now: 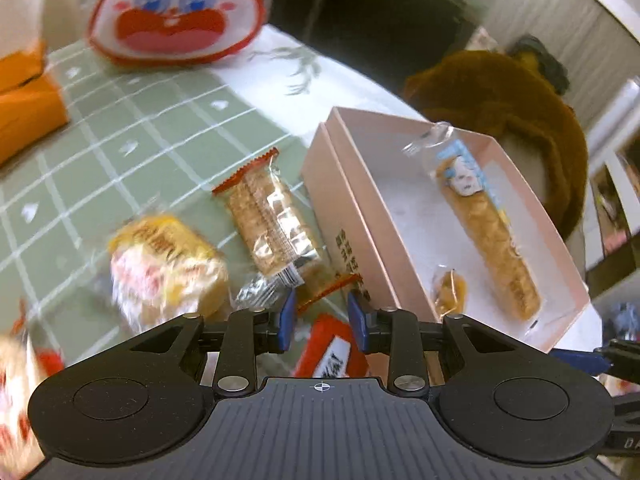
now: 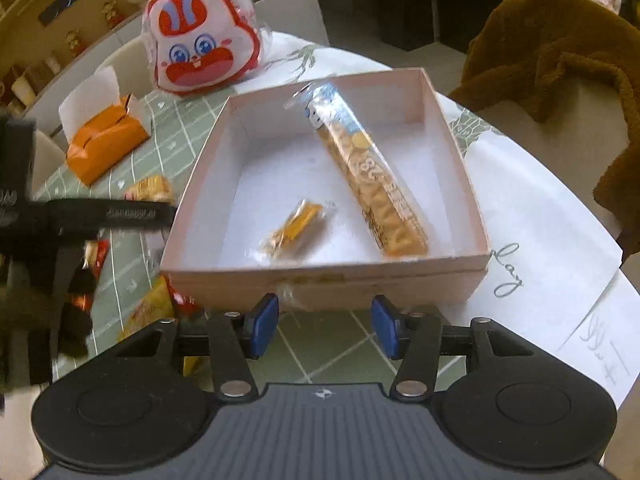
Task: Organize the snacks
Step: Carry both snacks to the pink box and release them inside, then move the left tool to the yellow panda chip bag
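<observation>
Pale pink cardboard box (image 2: 328, 276) sits on the green checked tablecloth (image 1: 120, 128); it already holds a long biscuit stick pack (image 2: 368, 176) and a small orange-wrapped candy (image 2: 294, 226).

Left to right, left wrist view: yellow-wrapped cake (image 1: 168, 268), blurred; clear-wrapped cracker pack with red crimped ends (image 1: 272, 224), lying just beside the box's outer wall; then the box.

Left gripper (image 1: 322, 314): fingers narrowly apart, nothing pinched. The cracker pack's near crimped end sits just ahead of the gap; contact not evident.

Right gripper (image 2: 324, 324): fingers spread, empty, poised at the box's near wall.

Step in hand, as judged: the left gripper is starting on the next loose snack, probably the cracker pack. Next move calls for setting the pads either side of the pack's end, closing without crushing it, then lifting it over the wall into the free floor beside the candy.
</observation>
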{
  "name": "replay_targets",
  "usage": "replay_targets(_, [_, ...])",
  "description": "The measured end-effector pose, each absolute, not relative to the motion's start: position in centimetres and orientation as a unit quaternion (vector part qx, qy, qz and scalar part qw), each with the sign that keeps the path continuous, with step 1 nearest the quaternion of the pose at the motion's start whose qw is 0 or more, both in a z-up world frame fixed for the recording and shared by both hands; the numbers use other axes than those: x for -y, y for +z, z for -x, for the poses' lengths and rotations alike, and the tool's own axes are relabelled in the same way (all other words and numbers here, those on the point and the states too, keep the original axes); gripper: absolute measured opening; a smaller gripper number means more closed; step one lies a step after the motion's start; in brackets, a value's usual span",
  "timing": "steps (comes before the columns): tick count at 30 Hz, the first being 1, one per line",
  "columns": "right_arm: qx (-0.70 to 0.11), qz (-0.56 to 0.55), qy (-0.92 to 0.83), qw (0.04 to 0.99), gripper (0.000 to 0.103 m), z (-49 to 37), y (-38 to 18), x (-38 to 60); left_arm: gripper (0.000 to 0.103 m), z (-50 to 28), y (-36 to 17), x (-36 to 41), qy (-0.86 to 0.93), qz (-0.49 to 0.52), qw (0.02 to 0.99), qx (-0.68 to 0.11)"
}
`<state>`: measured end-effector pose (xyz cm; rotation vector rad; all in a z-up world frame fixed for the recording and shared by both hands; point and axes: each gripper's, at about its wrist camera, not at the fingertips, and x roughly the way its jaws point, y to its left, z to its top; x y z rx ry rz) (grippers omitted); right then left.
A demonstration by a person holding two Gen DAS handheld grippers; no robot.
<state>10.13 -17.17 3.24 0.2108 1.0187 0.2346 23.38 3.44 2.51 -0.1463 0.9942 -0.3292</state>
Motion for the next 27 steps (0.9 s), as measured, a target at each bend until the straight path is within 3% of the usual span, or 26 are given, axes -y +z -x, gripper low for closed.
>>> replay_targets(6, [-0.485, -0.051, 0.144, 0.861, 0.053, -7.8, 2.4, 14.6, 0.028, -21.6, 2.1, -2.5, -0.215, -0.047, 0.854, -0.472])
replay_targets(7, [-0.486, -0.055, 0.155, 0.858, 0.055, -7.6, 2.3, 14.2, 0.024, -21.0, 2.0, -2.8, -0.223, -0.043, 0.851, -0.473])
replay_targets(14, [-0.494, -0.089, 0.183, 0.845, 0.058, -7.6, 2.3, 11.1, 0.023, -17.0, 2.0, -4.8, -0.24, -0.02, 0.836, -0.493])
replay_targets(17, [-0.487, -0.083, 0.201, 0.846, 0.067, -7.1, 2.9, 9.8, 0.022, -15.8, 2.1, -5.6, -0.232, -0.012, 0.834, -0.501])
replay_targets(27, [-0.474, -0.086, 0.156, 0.863, 0.067, -11.1, 1.6, 8.4, 0.022, -16.0, 4.3, -7.8, -0.169, 0.071, 0.872, -0.454])
